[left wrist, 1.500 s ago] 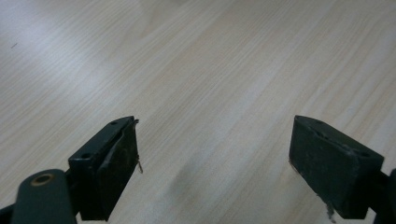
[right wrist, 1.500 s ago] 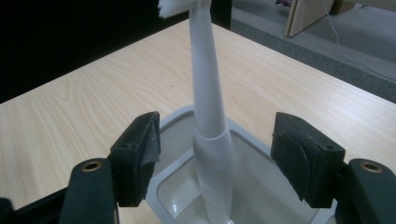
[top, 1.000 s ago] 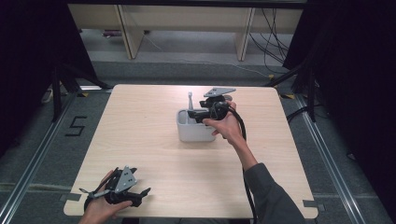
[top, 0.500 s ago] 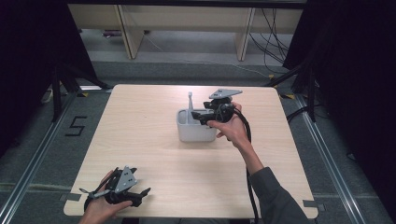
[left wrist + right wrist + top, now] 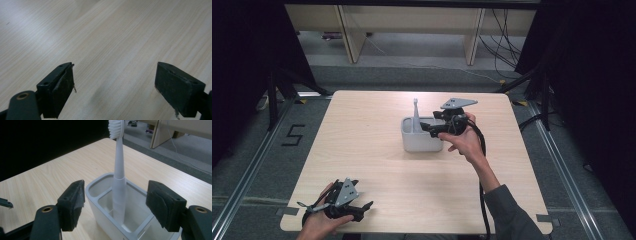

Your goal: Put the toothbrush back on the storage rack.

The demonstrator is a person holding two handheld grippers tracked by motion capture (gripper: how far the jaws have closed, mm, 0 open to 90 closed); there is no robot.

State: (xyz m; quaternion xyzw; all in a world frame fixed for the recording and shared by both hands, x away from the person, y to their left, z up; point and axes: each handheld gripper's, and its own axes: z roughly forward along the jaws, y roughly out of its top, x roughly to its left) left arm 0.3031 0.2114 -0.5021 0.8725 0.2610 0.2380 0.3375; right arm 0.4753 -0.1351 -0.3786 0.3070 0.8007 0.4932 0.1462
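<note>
A white toothbrush (image 5: 118, 173) stands upright in a pale grey holder (image 5: 422, 141) that sits on the tabletop (image 5: 362, 140) a little beyond its middle, toward the far edge; in the right gripper view the holder (image 5: 100, 182) shows two compartments split by a thin wall, and the brush handle stands in the larger one, close against that wall, with the bristle head at the top of the picture; in the high view the toothbrush (image 5: 415, 114) rises from the holder's left part.

The right gripper (image 5: 435, 131) hangs at the holder's right end, held by the person's right hand (image 5: 464, 142), a grey three-cornered plate on top and a black cable trailing back toward the near edge along the forearm; in its own view the right gripper (image 5: 117, 203) has its fingers (image 5: 72, 203) spread wide, one to each side of the holder and of the brush handle, touching neither and holding nothing.

The left gripper (image 5: 362, 207) lies low at the near left corner of the tabletop in the person's left hand (image 5: 319, 222), well apart from the holder; in its own view the left gripper (image 5: 113, 87) has its fingers (image 5: 61, 87) spread wide as well, with bare light wood grain between them and nothing in their grasp.

Beyond the far edge of the tabletop, pale wooden furniture legs (image 5: 349, 32) stand on a grey floor, with cables (image 5: 502, 30) hanging at the right.
</note>
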